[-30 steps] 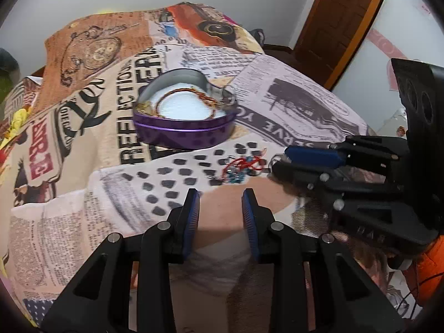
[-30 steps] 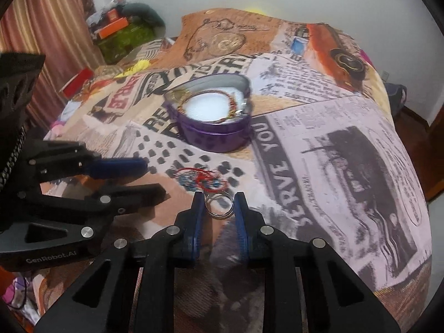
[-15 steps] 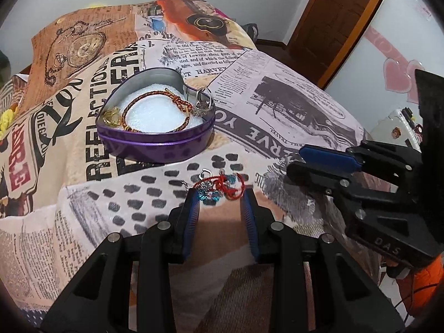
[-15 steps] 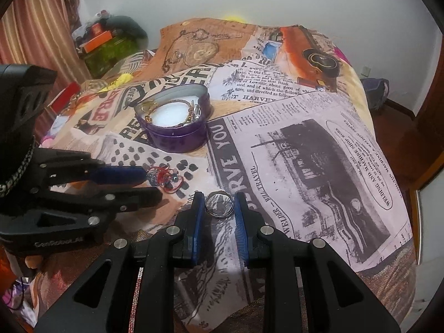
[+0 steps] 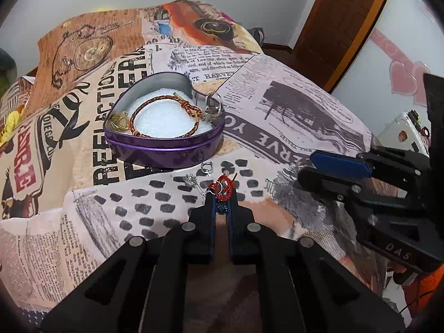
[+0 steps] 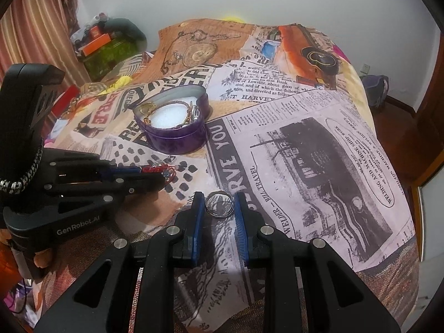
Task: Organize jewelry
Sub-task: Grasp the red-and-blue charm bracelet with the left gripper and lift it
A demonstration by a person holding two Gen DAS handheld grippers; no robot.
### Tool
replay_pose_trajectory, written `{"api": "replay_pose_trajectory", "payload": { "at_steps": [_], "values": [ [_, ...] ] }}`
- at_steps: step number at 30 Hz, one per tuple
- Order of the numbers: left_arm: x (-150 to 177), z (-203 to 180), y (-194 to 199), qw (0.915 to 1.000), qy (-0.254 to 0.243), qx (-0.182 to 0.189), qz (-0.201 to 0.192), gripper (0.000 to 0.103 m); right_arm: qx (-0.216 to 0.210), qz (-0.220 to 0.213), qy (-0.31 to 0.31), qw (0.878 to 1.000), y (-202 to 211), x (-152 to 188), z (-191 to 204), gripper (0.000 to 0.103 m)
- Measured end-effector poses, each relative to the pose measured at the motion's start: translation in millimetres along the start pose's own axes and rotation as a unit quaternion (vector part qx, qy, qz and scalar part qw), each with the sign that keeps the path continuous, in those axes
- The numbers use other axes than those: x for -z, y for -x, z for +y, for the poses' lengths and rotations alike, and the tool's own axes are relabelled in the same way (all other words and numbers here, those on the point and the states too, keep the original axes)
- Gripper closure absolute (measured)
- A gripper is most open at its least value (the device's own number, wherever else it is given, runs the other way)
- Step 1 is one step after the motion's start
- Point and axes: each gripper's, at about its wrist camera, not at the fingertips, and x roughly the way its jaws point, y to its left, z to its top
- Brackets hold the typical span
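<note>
A purple heart-shaped tin (image 5: pixel 163 145) (image 6: pixel 177 137) sits on the printed bedspread, holding a braided bracelet (image 5: pixel 166 111), a gold piece and a silver ring. My left gripper (image 5: pixel 221 194) is shut on a red and blue beaded earring (image 5: pixel 222 187) just in front of the tin; it also shows in the right wrist view (image 6: pixel 155 169). A loose silver earring (image 5: pixel 194 181) lies beside it. My right gripper (image 6: pixel 219 202) holds a silver ring (image 6: pixel 219 204) between its pads, above the bedspread. It shows at right in the left wrist view (image 5: pixel 319 166).
The bedspread (image 6: pixel 305 144) covers the whole bed. A wooden door (image 5: pixel 341 22) stands at the back right. Clutter and a green box (image 6: pixel 105 47) sit by the curtain at the left. A bag (image 6: pixel 374 88) lies on the floor.
My left gripper moved forward and shut on the red beaded earring. My right gripper kept the ring and drew back from the tin.
</note>
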Motion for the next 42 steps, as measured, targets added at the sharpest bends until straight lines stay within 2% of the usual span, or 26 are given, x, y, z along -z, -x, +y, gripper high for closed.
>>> {"api": "replay_pose_trajectory", "payload": {
  "at_steps": [22, 32, 37, 42],
  "values": [
    [7, 23, 77, 0.9967, 0.008, -0.021, -0.078, 0.098, -0.001, -0.033, 0.014, 0.999, 23, -19, 26, 0.083],
    [23, 33, 58, 0.9994, 0.007, -0.020, -0.028, 0.098, -0.008, -0.037, 0.025, 0.999, 21, -23, 41, 0.083],
    [30, 35, 59, 0.9996, 0.001, -0.016, -0.022, 0.097, -0.009, -0.032, 0.029, 0.999, 18, -23, 43, 0.083],
    [34, 36, 60, 0.9993, -0.007, -0.033, -0.018, 0.097, -0.012, -0.030, 0.027, 0.999, 15, -23, 43, 0.083]
  ]
}}
